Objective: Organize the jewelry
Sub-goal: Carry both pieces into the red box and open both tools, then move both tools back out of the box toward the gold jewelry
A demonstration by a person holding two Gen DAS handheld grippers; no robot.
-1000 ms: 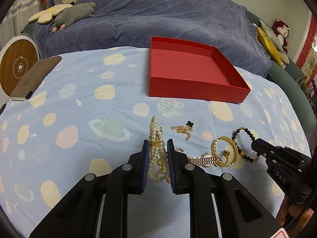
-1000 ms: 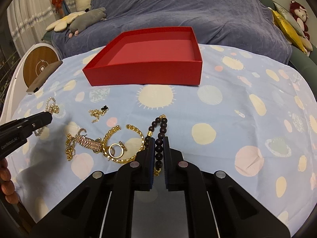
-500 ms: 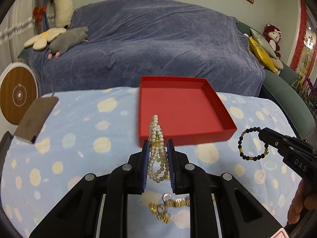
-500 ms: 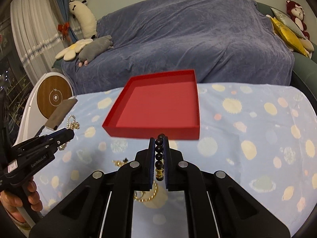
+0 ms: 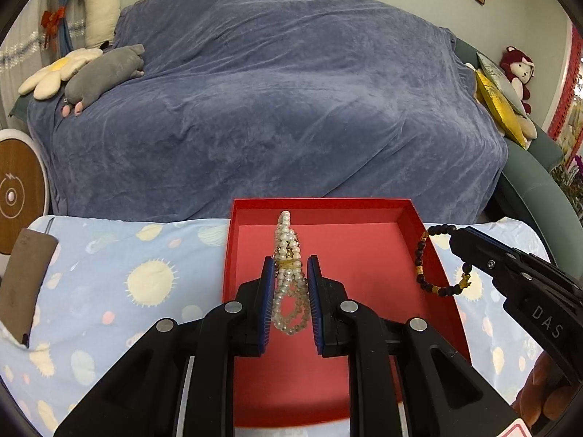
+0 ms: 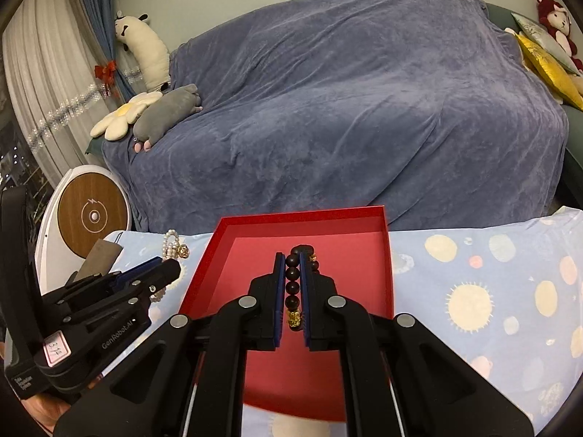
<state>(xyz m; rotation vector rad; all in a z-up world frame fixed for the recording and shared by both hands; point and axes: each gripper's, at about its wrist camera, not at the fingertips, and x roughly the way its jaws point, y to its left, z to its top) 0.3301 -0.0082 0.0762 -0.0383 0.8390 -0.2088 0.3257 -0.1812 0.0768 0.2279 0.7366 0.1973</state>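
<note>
My left gripper (image 5: 290, 260) is shut on a bundle of white pearl strands (image 5: 284, 225), which hangs above the inside of the open red box (image 5: 368, 251). My right gripper (image 6: 292, 255) is shut on a dark bead bracelet (image 6: 292, 287) with gold beads, also above the red box (image 6: 346, 255). In the left wrist view the right gripper (image 5: 455, 241) comes in from the right with the bead bracelet (image 5: 419, 259) dangling over the box's right wall. In the right wrist view the left gripper (image 6: 171, 268) and its pearls (image 6: 170, 244) are at the box's left side.
The box sits on a pale blue spotted tablecloth (image 5: 120, 273). A brown flat case (image 5: 25, 284) lies at the table's left edge. Behind are a sofa under a blue-grey throw (image 5: 277, 102), plush toys (image 5: 102, 73) and a round white and wood device (image 6: 91, 215).
Both grippers lifted their bracelets off the tablecloth and carried them forward over the red box. The other jewelry on the cloth has dropped out of view.
</note>
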